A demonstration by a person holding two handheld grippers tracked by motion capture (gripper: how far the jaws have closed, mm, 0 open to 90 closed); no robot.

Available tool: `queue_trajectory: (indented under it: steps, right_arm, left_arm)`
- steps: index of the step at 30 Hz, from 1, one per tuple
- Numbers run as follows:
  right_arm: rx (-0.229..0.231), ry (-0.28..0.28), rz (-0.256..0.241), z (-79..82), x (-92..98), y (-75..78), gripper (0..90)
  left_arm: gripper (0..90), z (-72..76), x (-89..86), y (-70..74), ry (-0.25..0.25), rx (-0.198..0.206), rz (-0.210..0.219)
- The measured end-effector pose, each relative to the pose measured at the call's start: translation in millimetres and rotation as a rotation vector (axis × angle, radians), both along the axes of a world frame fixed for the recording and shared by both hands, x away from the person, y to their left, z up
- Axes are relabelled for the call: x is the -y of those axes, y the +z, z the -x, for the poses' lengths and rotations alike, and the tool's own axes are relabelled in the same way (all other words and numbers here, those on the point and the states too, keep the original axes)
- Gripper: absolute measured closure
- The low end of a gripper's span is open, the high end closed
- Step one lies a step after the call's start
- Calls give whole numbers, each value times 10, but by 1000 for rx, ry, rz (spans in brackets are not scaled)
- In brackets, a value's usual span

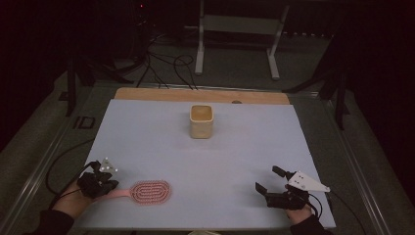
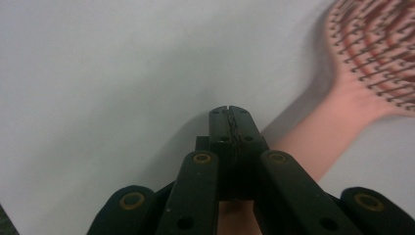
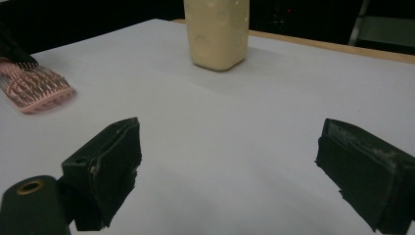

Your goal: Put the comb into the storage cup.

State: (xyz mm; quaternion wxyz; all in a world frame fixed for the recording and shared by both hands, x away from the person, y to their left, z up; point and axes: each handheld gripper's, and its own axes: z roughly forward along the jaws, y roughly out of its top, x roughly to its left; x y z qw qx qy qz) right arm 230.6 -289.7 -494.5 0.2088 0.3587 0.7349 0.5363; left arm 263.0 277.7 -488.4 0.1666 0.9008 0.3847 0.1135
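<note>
near the table's front edge, left claw (image 1: 108,186) pinched together beside pink hairbrush (image 1: 149,192).

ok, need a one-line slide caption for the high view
Left gripper at the pink hairbrush handle, right gripper open over the white table, beige cup standing beyond them.

One fixed overhead camera and two that ride low on your grippers.

From above your side, you look forward and down over the whole white table sheet (image 1: 205,161), with dark floor and a metal stand beyond. Your left gripper view sits close over the sheet, facing along its own black jaws with the pink oval plastic hairbrush (image 2: 372,54) blurred at its right. Your right gripper view looks low across the table; it shares that hairbrush (image 3: 36,90) and the square cream-coloured cup (image 3: 217,32) with the high view.
</note>
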Motion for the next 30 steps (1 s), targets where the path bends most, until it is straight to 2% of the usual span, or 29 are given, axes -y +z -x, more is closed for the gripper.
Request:
queue_trajectory:
  steps: [3, 11, 14, 16, 19, 22, 27, 30]
  right_arm:
    - [7, -2, 2, 8, -3, 5, 91]
    - [2, -3, 0, 3, -1, 2, 91]
    - [3, -1, -1, 6, -7, 4, 91]
    - [2, -2, 0, 5, -8, 3, 91]
    - [0, 0, 2, 2, -10, 0, 91]
    - [2, 1, 4, 4, -11, 1, 91]
    - [1, 0, 3, 2, -5, -1, 91]
    - [-4, -3, 1, 1, -6, -2, 91]
  left_arm:
    - [900, 63, 1, -5, 0, 2, 18]
    - [900, 190, -4, 17, -15, -15, 6]
    - [900, 227, -4, 24, -21, -38, 10]
    - [900, 246, 2, 30, -39, -48, -3]
    - [900, 267, 13, 38, -65, -69, -1]
    - [900, 267, 10, 46, -71, -66, -7]
    - [889, 230, -11, 143, -53, -34, 11]
    - [869, 223, -7, 193, -53, -17, -8]
